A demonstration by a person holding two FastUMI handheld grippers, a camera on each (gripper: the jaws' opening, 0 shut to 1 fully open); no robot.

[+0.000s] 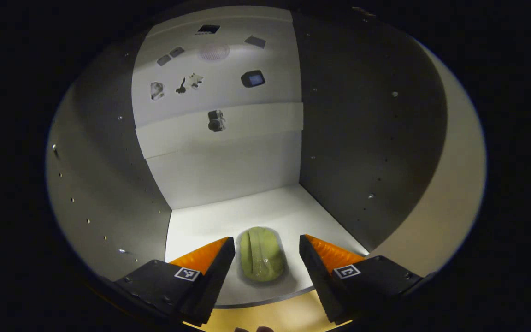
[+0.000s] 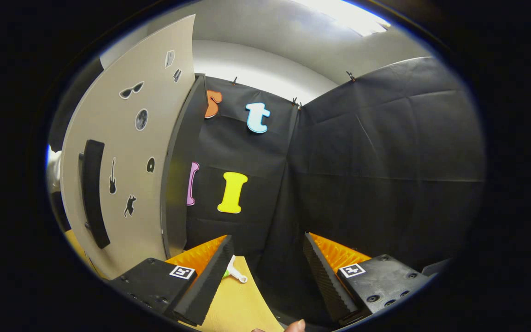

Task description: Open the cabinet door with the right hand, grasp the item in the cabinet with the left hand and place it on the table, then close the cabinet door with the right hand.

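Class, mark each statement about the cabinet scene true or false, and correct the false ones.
1. The cabinet door stands open. True.
2. The left hand-held gripper is shut on the green item. False: its fingers stand apart on either side of the item, not pressing it.
3. The green item lies on the cabinet floor. True.
4. The right hand-held gripper holds the door handle. False: it is open, away from the handle.
5. The cabinet's back wall is bare. False: stickers are on it.

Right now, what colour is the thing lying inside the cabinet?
The item is yellowish green, smooth and shiny. It shows best in the left gripper view.
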